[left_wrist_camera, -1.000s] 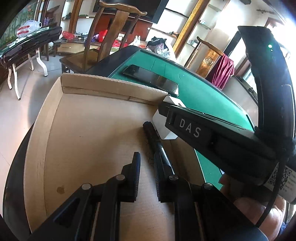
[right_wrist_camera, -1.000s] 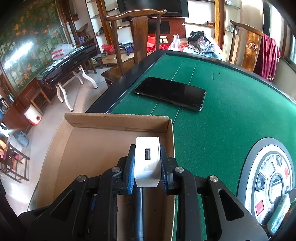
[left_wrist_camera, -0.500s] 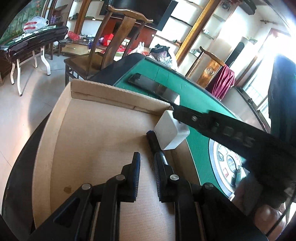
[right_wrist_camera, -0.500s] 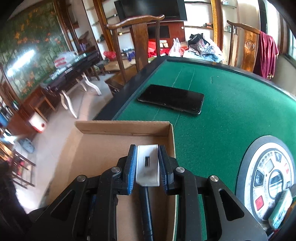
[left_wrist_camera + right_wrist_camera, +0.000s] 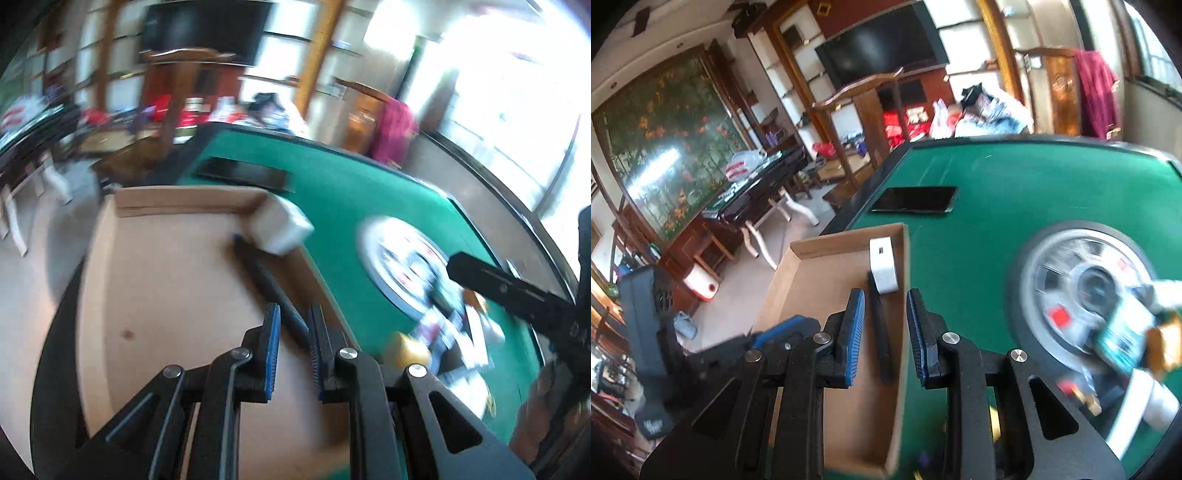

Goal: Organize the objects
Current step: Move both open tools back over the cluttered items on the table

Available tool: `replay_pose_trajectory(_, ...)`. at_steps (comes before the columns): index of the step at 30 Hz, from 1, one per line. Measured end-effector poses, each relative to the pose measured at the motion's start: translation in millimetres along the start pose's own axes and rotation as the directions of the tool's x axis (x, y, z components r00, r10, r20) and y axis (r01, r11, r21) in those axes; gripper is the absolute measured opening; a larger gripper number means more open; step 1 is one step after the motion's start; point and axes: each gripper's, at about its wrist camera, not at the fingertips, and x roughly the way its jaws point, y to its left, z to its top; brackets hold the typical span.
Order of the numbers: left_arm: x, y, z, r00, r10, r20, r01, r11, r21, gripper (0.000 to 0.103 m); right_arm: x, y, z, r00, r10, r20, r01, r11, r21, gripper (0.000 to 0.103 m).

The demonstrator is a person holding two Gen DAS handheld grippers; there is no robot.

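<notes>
Released since earlier, one white charger [image 5: 882, 268] and one black pen [image 5: 880, 332] lie in box [image 5: 827, 369]; both grippers narrow, empty.

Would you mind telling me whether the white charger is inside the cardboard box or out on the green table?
Inside: the charger lies on the box floor by its right wall, beside a black pen.

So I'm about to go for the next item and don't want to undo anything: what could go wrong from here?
1. The white charger block leans against the cardboard box wall by the black pen; a knock could tip it.
2. The box sits at the green table's edge, so a nudge might push it off.
3. The loose pile of small items looks easy to scatter.
</notes>
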Motion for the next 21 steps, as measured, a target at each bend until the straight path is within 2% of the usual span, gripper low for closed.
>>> replay_pose_trajectory(4,-7.9,-40.9,-26.4,0.997,-0.072,-0.041,0.078,0.980,0.184,0.015,-48.4,-21.7,-32.9,0.999,-0.015,0.046,0.014,1.000,0.018,0.023)
replay_pose_trajectory(7,-13.6,-74.4,-53.1,0.984,-0.156,-0.087,0.176,0.924,0.339,0.015,-78.8,-41.1,-60.5,0.997,-0.052,0.062,0.050,0.998,0.033,0.023)
replay_pose_trajectory(9,-14.8,-93.7,-65.8,0.980,-0.172,-0.100,0.198,0.886,0.420,0.015,-97.6,-56.4,-76.3,0.994,-0.075,0.078,0.070,0.996,0.055,0.023)
replay_pose_trajectory(12,-9.8,-115.7,-77.9,0.976,-0.173,-0.135,0.218,0.833,0.509,0.015,-117.3,-77.6,-95.4,0.992,-0.094,0.078,0.088,0.993,0.084,0.023)
replay_pose_trajectory(15,2.1,-129.2,-79.8,0.975,-0.147,-0.164,0.214,0.809,0.547,0.015,-132.0,-97.4,-108.7,0.990,-0.112,0.083,0.102,0.987,0.123,0.023)
replay_pose_trajectory(17,14.0,-133.7,-78.3,0.966,-0.145,-0.215,0.244,0.788,0.564,0.015,-139.3,-111.0,-116.8,0.989,-0.116,0.091,0.101,0.982,0.157,0.026)
replay_pose_trajectory(19,15.0,-139.8,-79.4,0.972,-0.125,-0.200,0.222,0.766,0.603,0.017,-142.9,-121.6,-124.1,0.989,-0.118,0.086,0.101,0.979,0.180,0.032)
replay_pose_trajectory(21,18.1,-146.4,-77.3,0.974,-0.104,-0.199,0.209,0.747,0.631,0.025,-145.7,-130.4,-130.9,0.989,-0.118,0.090,0.099,0.976,0.196,0.034)
